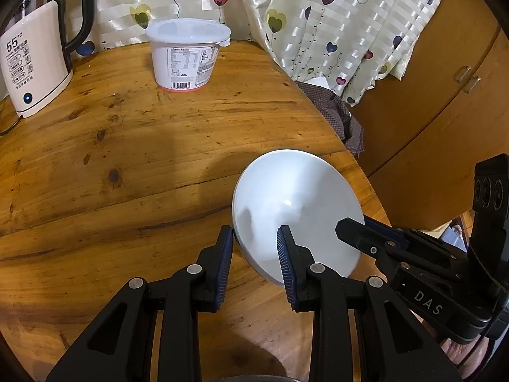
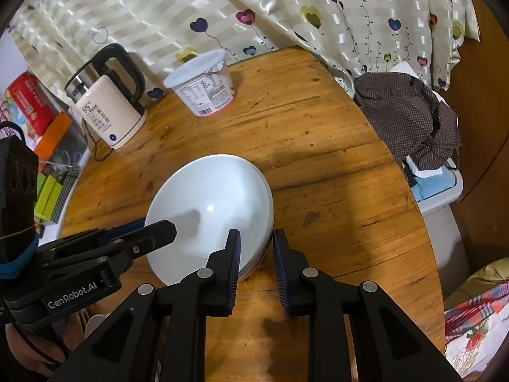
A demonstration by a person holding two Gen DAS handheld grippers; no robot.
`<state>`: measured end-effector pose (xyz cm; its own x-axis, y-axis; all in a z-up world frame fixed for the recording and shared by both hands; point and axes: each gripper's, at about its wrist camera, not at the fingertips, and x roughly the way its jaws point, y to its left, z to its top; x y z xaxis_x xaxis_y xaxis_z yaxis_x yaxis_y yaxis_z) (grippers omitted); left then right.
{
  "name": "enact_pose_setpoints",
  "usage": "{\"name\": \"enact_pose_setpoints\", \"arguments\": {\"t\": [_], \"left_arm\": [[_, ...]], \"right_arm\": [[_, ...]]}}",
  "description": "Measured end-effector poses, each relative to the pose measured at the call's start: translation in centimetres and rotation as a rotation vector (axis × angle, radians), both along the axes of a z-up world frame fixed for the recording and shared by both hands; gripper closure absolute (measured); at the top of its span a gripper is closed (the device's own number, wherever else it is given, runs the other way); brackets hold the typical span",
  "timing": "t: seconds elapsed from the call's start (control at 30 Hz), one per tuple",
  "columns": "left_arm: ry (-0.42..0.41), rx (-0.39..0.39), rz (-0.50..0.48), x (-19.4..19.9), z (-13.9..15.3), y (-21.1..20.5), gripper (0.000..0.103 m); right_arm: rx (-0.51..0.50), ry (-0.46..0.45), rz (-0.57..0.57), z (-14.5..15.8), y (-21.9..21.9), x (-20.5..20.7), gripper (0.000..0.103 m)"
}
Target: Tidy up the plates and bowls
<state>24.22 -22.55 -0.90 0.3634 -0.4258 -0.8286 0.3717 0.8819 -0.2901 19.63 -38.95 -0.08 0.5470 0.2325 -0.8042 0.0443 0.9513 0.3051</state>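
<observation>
White bowl sits on the wooden table, straddled at both rims. Left gripper brackets its left rim, right gripper its right rim; both spread open, neither clamped yet, equally near.

Left gripper: matte black plastic frame with triangular cut-outs in both arms.
Left gripper pads: dark blue, finely ribbed strips on the inner faces of the jaws.
Left gripper pivots: round silver pins, two on each arm.
Left gripper marking: white "GenRobot.AI" lettering on its side, read in the right wrist view.
Left gripper camera block: black housing with round lenses, a blue band beneath.
Right gripper: same black frame, same silver pins.
Right gripper pads: dark blue, ribbed.
Right gripper marking: white "DAS" letters on its side, small screws along the linkage.
Skin: a bare patch behind each gripper body.
</observation>
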Motion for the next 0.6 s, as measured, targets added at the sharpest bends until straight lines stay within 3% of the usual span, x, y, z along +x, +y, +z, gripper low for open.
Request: {"name": "enact_pose_setpoints", "arguments": {"t": [0.6], "left_arm": [[-0.015, -0.004, 0.016, -0.51, 0.62, 0.62, 0.075]], "right_arm": [[-0.010, -0.021, 0.006, 0.80, 0.48, -0.47, 0.083]]}}
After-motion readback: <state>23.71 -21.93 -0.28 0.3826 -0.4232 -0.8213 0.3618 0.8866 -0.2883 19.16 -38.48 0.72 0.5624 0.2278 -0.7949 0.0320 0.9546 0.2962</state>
